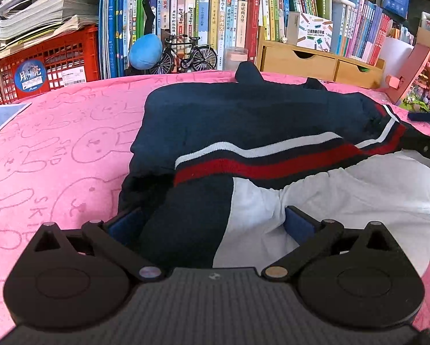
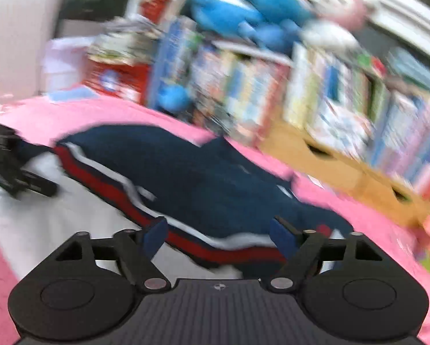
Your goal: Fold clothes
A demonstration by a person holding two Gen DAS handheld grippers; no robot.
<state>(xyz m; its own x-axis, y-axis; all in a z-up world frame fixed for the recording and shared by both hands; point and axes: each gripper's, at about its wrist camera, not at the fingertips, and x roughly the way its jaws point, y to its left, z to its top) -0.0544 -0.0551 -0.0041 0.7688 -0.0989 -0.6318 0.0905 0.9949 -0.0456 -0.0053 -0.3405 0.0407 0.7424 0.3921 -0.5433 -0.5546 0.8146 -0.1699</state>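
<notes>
The navy sweater (image 1: 243, 126) with red and white stripes lay on the pink bunny-print cloth (image 1: 56, 149). The left gripper (image 1: 215, 224) stood spread around its hem at 6 o'clock; the right gripper (image 2: 219, 234) hovered spread, pinching nothing.

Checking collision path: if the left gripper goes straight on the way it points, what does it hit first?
Probably the garment itself: the left gripper already straddles its navy-and-white fabric, jaws wide, with the striped band just beyond.

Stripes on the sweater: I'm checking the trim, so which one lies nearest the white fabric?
The red stripe on the sweater; the white stripe runs above it, farther from the white fabric.
</notes>
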